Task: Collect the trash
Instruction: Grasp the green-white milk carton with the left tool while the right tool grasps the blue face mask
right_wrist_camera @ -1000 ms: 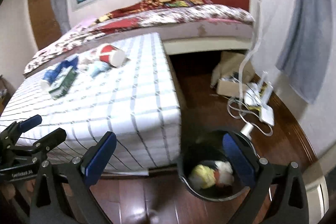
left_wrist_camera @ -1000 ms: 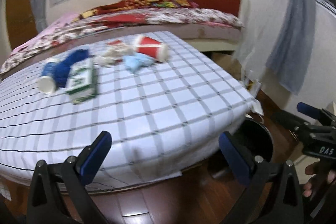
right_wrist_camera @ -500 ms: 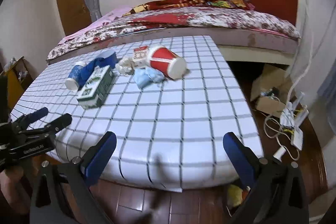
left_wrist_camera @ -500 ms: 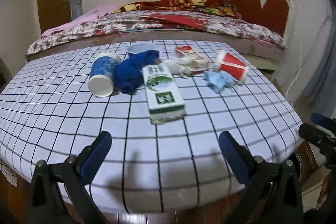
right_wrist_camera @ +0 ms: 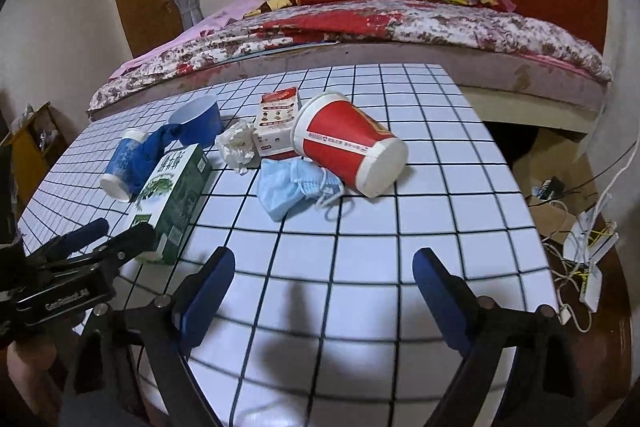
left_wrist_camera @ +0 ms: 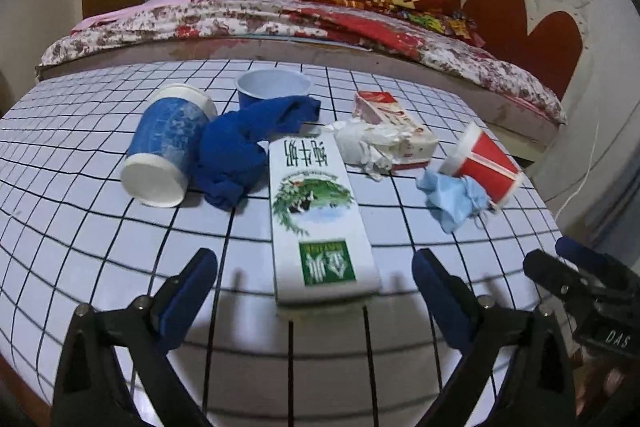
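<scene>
Trash lies on a table with a white grid cloth (left_wrist_camera: pixel 100 239). A white-and-green milk carton (left_wrist_camera: pixel 316 219) lies flat just ahead of my open left gripper (left_wrist_camera: pixel 316 279). Around it lie a tipped blue cup (left_wrist_camera: pixel 164 147), a blue cloth (left_wrist_camera: pixel 244 147), a blue bowl (left_wrist_camera: pixel 272 89), crumpled white paper (left_wrist_camera: pixel 360 147), a red-and-white carton (left_wrist_camera: pixel 396 127), a light blue face mask (right_wrist_camera: pixel 296 187) and a tipped red cup (right_wrist_camera: pixel 348 143). My right gripper (right_wrist_camera: pixel 324 279) is open and empty over the table's near edge, short of the mask.
A bed with floral and red bedding (right_wrist_camera: pixel 400 19) stands behind the table. Cables and a power strip (right_wrist_camera: pixel 588 259) lie on the wooden floor to the right. A yellow shelf (right_wrist_camera: pixel 28 147) stands at the far left.
Both grippers have swung from the floor bin up and in over the table; the trash looks much nearer now. Both stay open and empty.
</scene>
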Motion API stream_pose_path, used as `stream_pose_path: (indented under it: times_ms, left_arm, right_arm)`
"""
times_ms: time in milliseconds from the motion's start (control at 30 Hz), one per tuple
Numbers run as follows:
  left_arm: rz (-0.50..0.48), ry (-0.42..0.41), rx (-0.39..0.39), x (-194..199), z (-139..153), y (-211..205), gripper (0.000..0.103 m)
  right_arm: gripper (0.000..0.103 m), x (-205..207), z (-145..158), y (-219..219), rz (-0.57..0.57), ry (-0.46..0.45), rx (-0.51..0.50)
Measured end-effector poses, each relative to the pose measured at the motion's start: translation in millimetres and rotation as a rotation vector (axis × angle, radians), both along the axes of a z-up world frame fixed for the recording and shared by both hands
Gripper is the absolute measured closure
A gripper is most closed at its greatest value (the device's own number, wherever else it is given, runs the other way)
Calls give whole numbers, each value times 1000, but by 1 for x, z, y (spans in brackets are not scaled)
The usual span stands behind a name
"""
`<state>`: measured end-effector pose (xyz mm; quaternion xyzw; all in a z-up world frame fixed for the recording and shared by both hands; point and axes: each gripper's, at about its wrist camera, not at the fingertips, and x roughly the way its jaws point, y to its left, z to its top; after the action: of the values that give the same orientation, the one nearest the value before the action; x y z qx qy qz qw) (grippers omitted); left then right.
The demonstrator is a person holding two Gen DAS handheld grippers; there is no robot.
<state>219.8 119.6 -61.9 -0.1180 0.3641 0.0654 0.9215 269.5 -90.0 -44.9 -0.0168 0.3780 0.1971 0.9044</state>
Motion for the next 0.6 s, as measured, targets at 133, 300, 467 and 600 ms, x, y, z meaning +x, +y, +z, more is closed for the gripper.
stream_pose_path:
  times_ms: [133,300,467,600]
  left_arm:
    - [-1,36,-2,12,-8,5,17]
    - [-1,57,-18,16,-15,11,17]
    - [-22,73,-15,22,-18,8,25]
    - [-37,79,-19,26,-18,7,33]
  right_arm:
    - [17,16,-7,6,5,29,26]
    - [22,44,-15,24,23,82,72]
    - [22,68,-23,45,5,135,72]
    - [60,83,-27,46,-23,160,98]
